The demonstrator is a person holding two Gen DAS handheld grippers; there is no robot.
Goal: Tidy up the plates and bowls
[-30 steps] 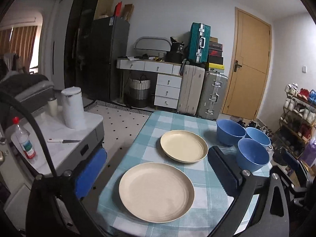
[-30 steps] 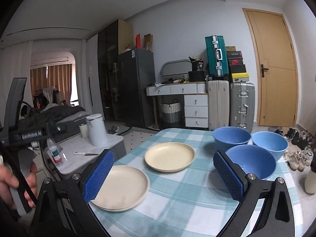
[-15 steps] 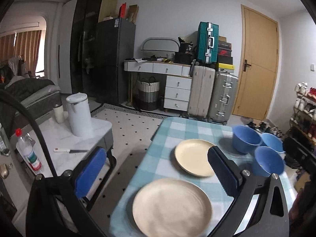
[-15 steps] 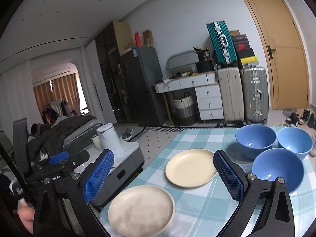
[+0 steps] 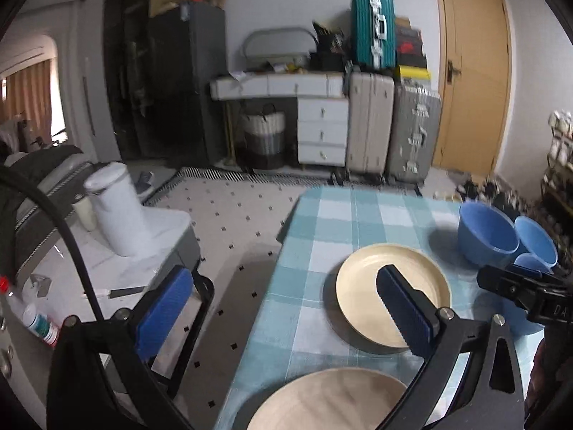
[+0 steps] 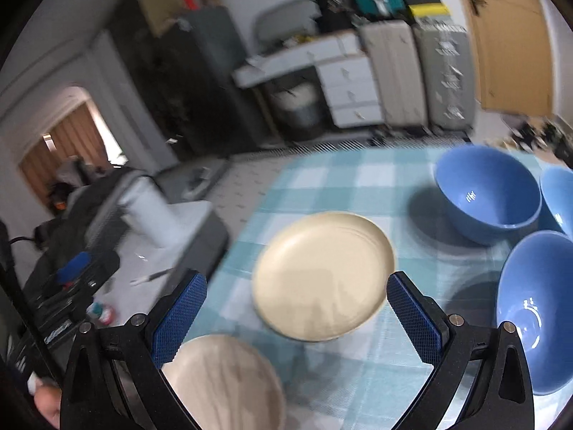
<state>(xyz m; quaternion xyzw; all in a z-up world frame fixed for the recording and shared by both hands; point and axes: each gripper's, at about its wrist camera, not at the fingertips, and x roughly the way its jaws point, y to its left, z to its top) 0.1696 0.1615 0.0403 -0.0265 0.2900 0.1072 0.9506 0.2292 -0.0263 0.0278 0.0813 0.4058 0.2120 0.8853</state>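
Two cream plates lie on the teal checked tablecloth (image 5: pixel 322 222): a far plate (image 5: pixel 358 286) (image 6: pixel 322 272) and a near plate (image 5: pixel 329 401) (image 6: pixel 222 380). Three blue bowls stand at the right: the far bowl (image 5: pixel 487 236) (image 6: pixel 487 193), the outer bowl (image 5: pixel 537 243) (image 6: pixel 558 193) and the near bowl (image 6: pixel 537 308). My left gripper (image 5: pixel 284 310) is open over the table's left edge, holding nothing. My right gripper (image 6: pixel 297 319) is open above the far plate, its fingers straddling the plate's near rim in the picture. The right wrist view is blurred.
Left of the table is a low grey side table (image 5: pixel 107 272) with a white kettle (image 5: pixel 118 208), a bottle (image 5: pixel 39 326) and a knife (image 5: pixel 118 292). At the back are drawers (image 5: pixel 322 132), suitcases (image 5: pixel 390 129) and a door (image 5: pixel 472 82). A hand (image 6: pixel 46 405) shows at the lower left.
The left gripper has shifted left, so the plates now sit lower and further right in its view. The right gripper has tipped downward and come in over the far plate. Both stay open.
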